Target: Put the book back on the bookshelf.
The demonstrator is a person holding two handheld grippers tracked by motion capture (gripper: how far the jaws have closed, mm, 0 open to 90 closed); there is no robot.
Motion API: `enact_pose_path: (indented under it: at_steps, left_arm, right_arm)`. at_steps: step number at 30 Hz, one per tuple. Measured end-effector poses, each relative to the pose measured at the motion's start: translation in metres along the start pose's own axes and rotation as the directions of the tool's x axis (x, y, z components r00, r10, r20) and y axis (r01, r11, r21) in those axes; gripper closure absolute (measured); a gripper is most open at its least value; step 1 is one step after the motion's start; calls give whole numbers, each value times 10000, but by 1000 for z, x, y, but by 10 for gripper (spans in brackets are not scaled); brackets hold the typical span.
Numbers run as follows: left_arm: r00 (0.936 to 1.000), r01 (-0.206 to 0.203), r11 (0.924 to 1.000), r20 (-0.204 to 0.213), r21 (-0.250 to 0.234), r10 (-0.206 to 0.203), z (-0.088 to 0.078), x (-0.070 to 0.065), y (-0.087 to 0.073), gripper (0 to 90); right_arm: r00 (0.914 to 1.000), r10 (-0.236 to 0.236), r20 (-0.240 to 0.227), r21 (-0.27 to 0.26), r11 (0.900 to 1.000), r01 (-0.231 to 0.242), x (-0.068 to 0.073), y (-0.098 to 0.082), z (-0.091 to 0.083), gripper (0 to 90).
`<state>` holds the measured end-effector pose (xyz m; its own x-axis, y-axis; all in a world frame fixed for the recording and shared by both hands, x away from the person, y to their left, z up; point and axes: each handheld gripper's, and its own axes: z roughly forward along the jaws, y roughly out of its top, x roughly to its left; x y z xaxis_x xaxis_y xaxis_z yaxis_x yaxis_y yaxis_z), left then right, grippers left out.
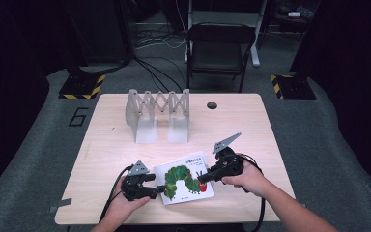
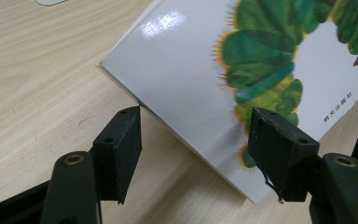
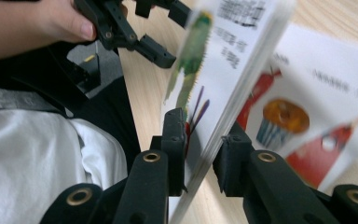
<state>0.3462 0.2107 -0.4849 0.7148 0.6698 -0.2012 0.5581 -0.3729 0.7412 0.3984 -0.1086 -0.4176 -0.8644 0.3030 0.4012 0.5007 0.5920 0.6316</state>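
A white picture book [image 1: 186, 178] with a green caterpillar on its cover lies near the front edge of the wooden table [image 1: 121, 150]. My right gripper [image 1: 204, 178] comes in from the book's right side. In the right gripper view it [image 3: 203, 135] is shut on the raised cover and pages [image 3: 233, 70], and an inner page with a cupcake picture [image 3: 279, 121] shows beneath. My left gripper [image 1: 155, 186] is at the book's left edge. Its jaws [image 2: 196, 140] stand open astride the book's [image 2: 191, 79] edge, with one pad over the cover and neither pressing.
A grey folding rack [image 1: 157, 113] stands at the back middle of the table, with a small round hole [image 1: 212, 105] to its right. A dark chair [image 1: 220, 48] stands beyond the table. The person's white top [image 3: 28, 154] is close behind the table's front edge.
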Motion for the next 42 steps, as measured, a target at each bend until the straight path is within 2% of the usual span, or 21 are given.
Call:
enact_pose_path:
  at_steps: [2,3,4,6,8,9,15,19,24,25,27,31,33,36,37,39,40,42]
  left_arm:
    - [9996,184,9998,210,17,-184,0,0,1,308]
    - [9997,54,10000,226,-78,-52,1,1,2,308]
    - [9996,33,10000,269,-89,-30,1,1,3,308]
    - [9995,58,9999,315,-135,-54,1,0,3,312]
    - [9994,-15,9999,355,-155,21,2,-3,5,317]
    - [9994,-169,9998,309,-128,172,2,-3,6,317]
    - [9979,2,9991,654,-419,26,-4,-2,8,385]
    - [9971,-32,9993,757,-361,59,-7,-1,11,425]
    - [9970,123,9985,772,-536,-81,-11,1,12,454]
    - [9974,168,9977,717,-650,-121,-14,2,13,462]
    - [9975,209,9975,684,-670,-163,-16,1,14,469]
    - [9981,35,9983,615,-583,1,-19,2,17,478]
    - [9988,1,9975,487,-707,34,-20,2,19,484]
    - [9987,-169,9978,460,-647,199,-23,3,20,493]
    - [9987,-200,9973,454,-700,232,-24,4,20,496]
    - [9983,-342,9970,439,-693,373,-25,5,20,497]
    - [9986,-218,9967,470,-788,256,-26,6,19,497]
    - [9986,-193,9964,468,-821,232,-27,6,19,497]
  right_arm:
    - [9998,-183,109,141,9997,181,0,-1,0,771]
    - [9995,-289,84,155,9995,288,-1,-2,-1,771]
    - [9998,-169,83,249,9996,167,0,-2,-1,771]
    - [9995,-291,126,154,9995,289,-1,-4,-1,771]
    - [9997,-202,132,218,9996,199,0,-4,-1,771]
    - [9995,-260,152,279,9993,255,-1,-5,-1,771]
    - [9993,-306,226,493,9984,294,-5,-10,-2,782]
    - [9994,-199,294,600,9980,181,-8,-12,-2,786]
    - [9994,-159,323,611,9980,139,-7,-11,0,787]
    - [9982,-413,431,667,9970,384,-8,-12,2,788]
    - [9984,-352,447,760,9966,317,-7,-12,3,789]
    - [9972,-541,516,827,9953,498,-7,-13,8,790]
    - [9945,-774,706,1044,9921,698,-6,-13,13,786]
    - [9924,-803,935,1092,9916,699,-4,-13,17,784]
    - [9868,-1092,1200,1227,9879,944,-2,-12,21,781]
    - [9840,-1251,1270,1285,9857,1088,-2,-12,22,781]
    - [9789,-1469,1422,1413,9818,1268,-2,-12,24,774]
    - [9757,-1514,1583,1420,9814,1292,-1,-11,27,765]
